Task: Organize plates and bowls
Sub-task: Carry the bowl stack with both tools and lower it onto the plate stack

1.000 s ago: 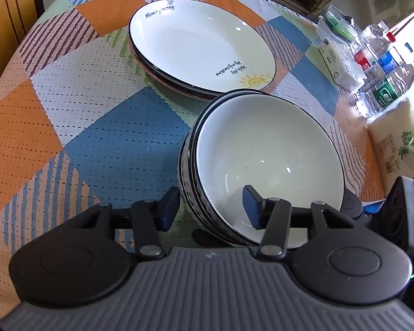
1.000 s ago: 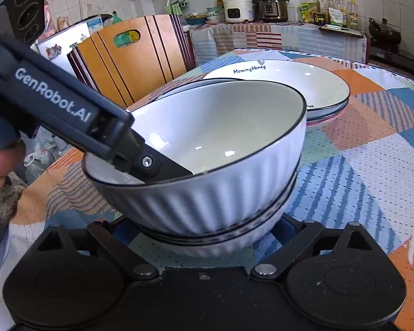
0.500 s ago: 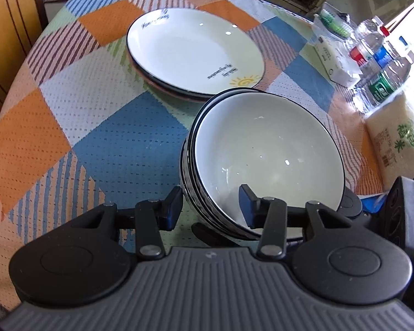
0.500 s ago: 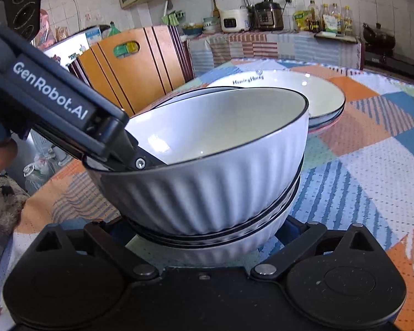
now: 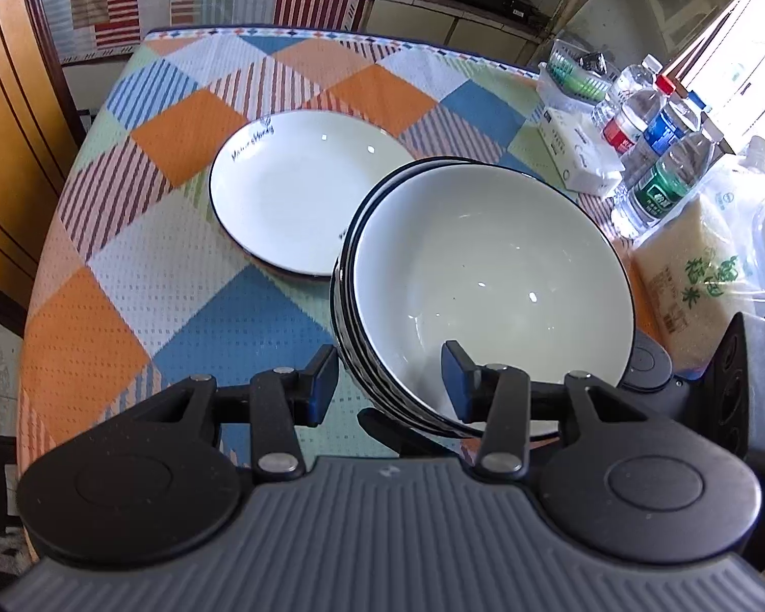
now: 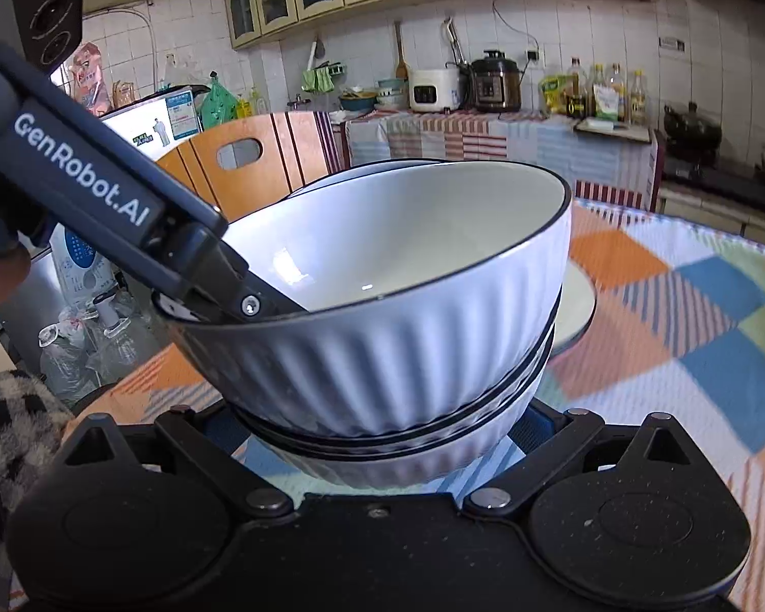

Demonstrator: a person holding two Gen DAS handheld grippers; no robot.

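Observation:
A stack of white ribbed bowls with black rims (image 5: 489,285) is held up above the patterned tablecloth (image 5: 168,234). My left gripper (image 5: 390,382) straddles the near rim of the stack, one finger inside the top bowl, one outside, with a gap showing. My right gripper (image 6: 382,423) is around the base of the stack (image 6: 398,357), its fingertips hidden behind the bowls. A stack of white plates with black rims (image 5: 306,199) lies on the cloth beyond the bowls.
Water bottles (image 5: 658,153), a white box (image 5: 576,153), a basket (image 5: 571,71) and a bag of rice (image 5: 688,275) stand at the table's right edge. Wooden chairs (image 6: 250,163) are at the left. A kitchen counter (image 6: 484,132) is behind.
The bowl stack has risen off the cloth with both grippers, tilting a little. The plates look farther away and lower now.

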